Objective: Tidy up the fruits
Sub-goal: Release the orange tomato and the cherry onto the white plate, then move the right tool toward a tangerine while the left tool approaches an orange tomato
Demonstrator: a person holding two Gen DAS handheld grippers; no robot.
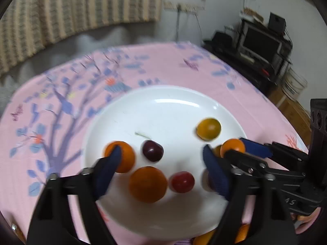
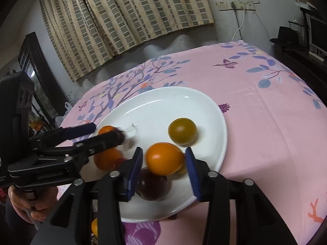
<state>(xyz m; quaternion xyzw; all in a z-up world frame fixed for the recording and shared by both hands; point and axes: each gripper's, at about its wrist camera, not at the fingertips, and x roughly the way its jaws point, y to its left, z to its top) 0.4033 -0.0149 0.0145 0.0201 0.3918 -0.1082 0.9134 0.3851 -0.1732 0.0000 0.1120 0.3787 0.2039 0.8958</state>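
Nearest the right wrist camera, the right gripper (image 2: 164,170) stands with its ribbed blue pads (image 2: 191,171) spread apart over the near rim of a smooth, glossy white plate (image 2: 204,102). A round orange fruit (image 2: 165,158) sits between those pads with a gap on each side; whether it touches either pad cannot be told. Just beneath and nearer lies a dark purple plum-like fruit (image 2: 152,186), shiny-skinned. Beyond them, toward the plate's far right part, rests a greenish-yellow round fruit (image 2: 182,130).

In the left wrist view, the left gripper (image 1: 161,153) is wide open and holds nothing, its blue-padded fingers (image 1: 110,163) straddling the plate (image 1: 173,102). Between them, near to far, lie a large orange (image 1: 148,183) just beside a small glossy red fruit (image 1: 182,181), then a dark cherry (image 1: 152,150) with a thin stem. A smaller orange (image 1: 125,157) sits partly behind the left finger. Farther right on the plate is the greenish-yellow fruit (image 1: 208,129).

The plate rests on a soft pink tablecloth (image 2: 265,122) printed with blue-leaved branches and butterflies. Behind hangs a checked beige-and-grey curtain (image 2: 122,16) in loose folds.
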